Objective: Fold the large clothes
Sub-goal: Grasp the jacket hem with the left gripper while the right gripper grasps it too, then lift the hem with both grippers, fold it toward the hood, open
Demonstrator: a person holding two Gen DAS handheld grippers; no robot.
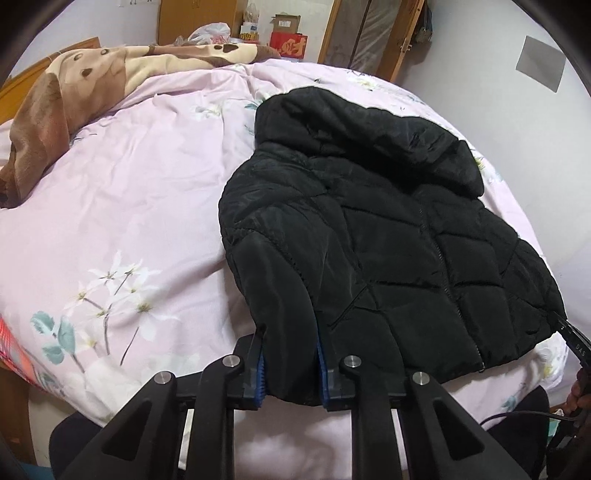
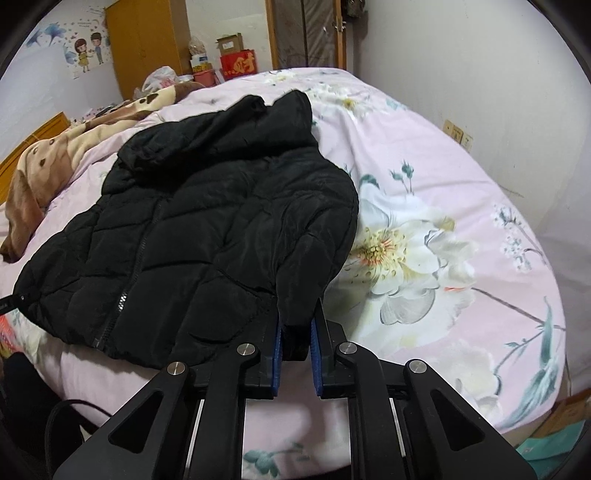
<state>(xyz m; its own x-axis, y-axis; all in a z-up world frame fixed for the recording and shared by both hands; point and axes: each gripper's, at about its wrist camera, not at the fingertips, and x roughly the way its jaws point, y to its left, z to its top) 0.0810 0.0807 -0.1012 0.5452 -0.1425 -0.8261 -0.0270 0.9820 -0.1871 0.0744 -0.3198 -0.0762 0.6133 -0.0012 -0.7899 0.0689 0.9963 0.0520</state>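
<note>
Black quilted puffer jacket (image 1: 388, 236) lies front-up on the bed (image 1: 147, 206), zip closed, hood (image 1: 354, 133) toward the far side, hem at the near edge. Bed has a pink floral duvet; jacket sits right of centre in the left wrist view, left of centre in the right wrist view. Left gripper (image 1: 290, 354) is clamped on the cuff end of the jacket's left-hand sleeve (image 1: 280, 295), black fabric pinched between the blue pads (image 1: 259, 376), at the near edge of the bed. Right gripper (image 2: 295, 343) is likewise closed on the other sleeve (image 2: 306, 258) at its cuff, fabric filling the gap between its pads (image 2: 277, 350). Both sleeves run alongside the jacket body w/ cuffs pointing near. In the left wrist view the right gripper's tip shows at the far right edge, touching the jacket's hem corner, w/ part of a hand (image 1: 576, 398) below it. Brown-and-cream blanket (image 1: 74, 85) w/ paw prints is bunched at the far left of the bed, well apart from the jacket. Beyond the bed: red box (image 1: 290, 44), cardboard box (image 1: 284, 24), plastic bag (image 1: 210, 33), wooden wardrobe (image 2: 147, 40), cartoon wall sticker (image 2: 86, 46).
</note>
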